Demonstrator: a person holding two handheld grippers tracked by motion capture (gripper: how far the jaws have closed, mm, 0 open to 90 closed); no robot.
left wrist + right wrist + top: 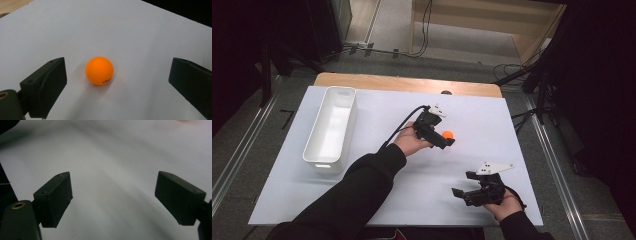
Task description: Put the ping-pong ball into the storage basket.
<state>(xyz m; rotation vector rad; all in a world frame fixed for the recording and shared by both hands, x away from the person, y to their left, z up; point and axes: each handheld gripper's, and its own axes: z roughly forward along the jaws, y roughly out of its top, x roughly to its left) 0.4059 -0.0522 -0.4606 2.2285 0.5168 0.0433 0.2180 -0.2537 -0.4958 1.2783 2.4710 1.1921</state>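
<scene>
An orange ball (448, 134) rests on the white table sheet (377, 110) near the middle. My left gripper (447, 140) stands open around it: in the left gripper view the ball (99, 70) lies between the two black jaws, touching neither, and my left gripper (117, 82) has a wide gap. Closer to the front right, my right gripper (462, 187) is held open above bare sheet. In the right gripper view its jaws stand wide apart around my right gripper (113, 200) midpoint, with nothing between them.
A long white bin (331, 127) stands along the left side of the sheet, apparently empty. The wooden table edge (407, 82) runs along the back. Cables and dark stands lie on the floor beyond and to the right.
</scene>
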